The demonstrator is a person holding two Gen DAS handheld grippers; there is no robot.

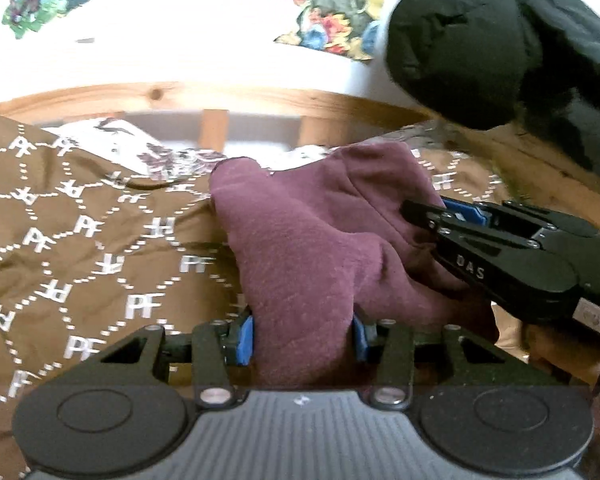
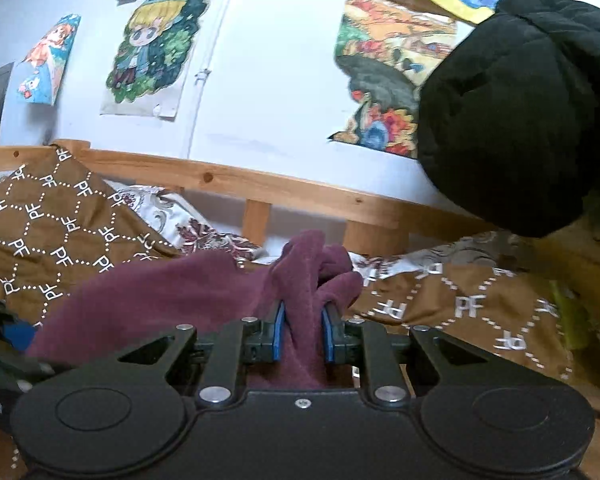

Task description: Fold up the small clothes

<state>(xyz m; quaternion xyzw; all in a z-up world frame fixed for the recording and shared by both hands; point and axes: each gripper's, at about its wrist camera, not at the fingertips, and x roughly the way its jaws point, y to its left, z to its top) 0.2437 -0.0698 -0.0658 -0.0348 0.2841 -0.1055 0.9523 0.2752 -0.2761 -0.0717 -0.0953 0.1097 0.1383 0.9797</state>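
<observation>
A small maroon fleece garment (image 1: 320, 236) is held up over the brown patterned bedspread (image 1: 80, 240). My left gripper (image 1: 303, 338) is shut on a bunched part of it between its blue pads. My right gripper (image 1: 424, 210) comes in from the right in the left wrist view and pinches the garment's far edge. In the right wrist view the right gripper (image 2: 303, 334) is shut on a thick fold of the maroon garment (image 2: 160, 296), which stretches away to the left.
A wooden bed rail (image 2: 260, 188) runs behind the bedspread (image 2: 460, 304), below a white wall with drawings (image 2: 152, 52). A black padded jacket (image 2: 520, 112) hangs at the upper right. A floral pillow (image 2: 204, 232) lies by the rail.
</observation>
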